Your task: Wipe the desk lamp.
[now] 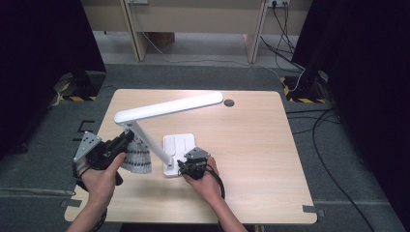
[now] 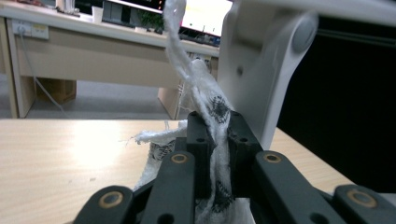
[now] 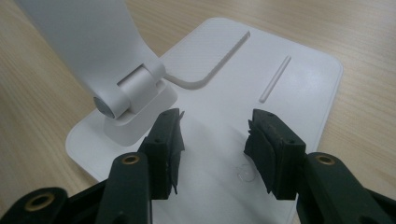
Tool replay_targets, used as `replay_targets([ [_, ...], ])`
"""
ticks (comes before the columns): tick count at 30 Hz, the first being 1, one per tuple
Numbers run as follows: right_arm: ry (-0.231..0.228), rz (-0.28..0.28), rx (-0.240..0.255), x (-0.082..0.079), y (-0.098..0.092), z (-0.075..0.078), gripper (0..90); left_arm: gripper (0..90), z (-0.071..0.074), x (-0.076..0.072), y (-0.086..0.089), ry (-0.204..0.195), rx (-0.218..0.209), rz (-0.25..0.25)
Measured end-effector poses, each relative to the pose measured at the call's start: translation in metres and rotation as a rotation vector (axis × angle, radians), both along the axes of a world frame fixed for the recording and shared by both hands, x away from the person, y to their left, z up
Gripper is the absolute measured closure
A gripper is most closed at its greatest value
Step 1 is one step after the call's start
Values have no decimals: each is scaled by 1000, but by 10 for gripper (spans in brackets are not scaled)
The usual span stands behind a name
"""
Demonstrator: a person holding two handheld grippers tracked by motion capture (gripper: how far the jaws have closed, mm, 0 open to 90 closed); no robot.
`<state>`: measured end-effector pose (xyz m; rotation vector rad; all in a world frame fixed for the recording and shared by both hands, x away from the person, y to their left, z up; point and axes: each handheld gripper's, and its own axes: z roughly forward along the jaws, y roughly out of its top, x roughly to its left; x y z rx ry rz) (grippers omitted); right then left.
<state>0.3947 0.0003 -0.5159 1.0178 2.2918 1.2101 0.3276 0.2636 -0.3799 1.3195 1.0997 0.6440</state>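
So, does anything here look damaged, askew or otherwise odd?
Only small things. The cloth pinched in the left hand-held gripper is frayed, with loose threads at its edge. A small wet-looking spot sits on the lamp base between the right hand-held gripper's open jaws. The lamp stands upright.

A desk lamp (image 1: 164, 108) is standing on the table (image 1: 251, 145), its base (image 1: 178, 145) lying near the middle and its arm leaning up to the left. The left tongs (image 1: 126, 140) are sitting left of that arm, pinching a cloth (image 1: 138, 157) that is hanging down to the table. The right tongs (image 1: 186, 166) are resting over the base's near edge, spread apart.
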Motion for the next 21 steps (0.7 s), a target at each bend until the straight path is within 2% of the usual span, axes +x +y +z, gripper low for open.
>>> replay_targets([
  [6, -1, 1, -1, 0, 0, 0, 541, 819, -16, 5, -7, 41, 1, 11],
  [11, -2, 1, 0, 0, 0, 0, 541, 819, -26, 8, -9, 59, 4, 1],
  [15, 0, 1, -2, 0, 0, 0, 541, 819, -43, 9, -14, 89, 21, -15],
  [21, -1, 2, -2, 0, 0, 0, 540, 819, -57, 13, -19, 131, 31, -29],
])
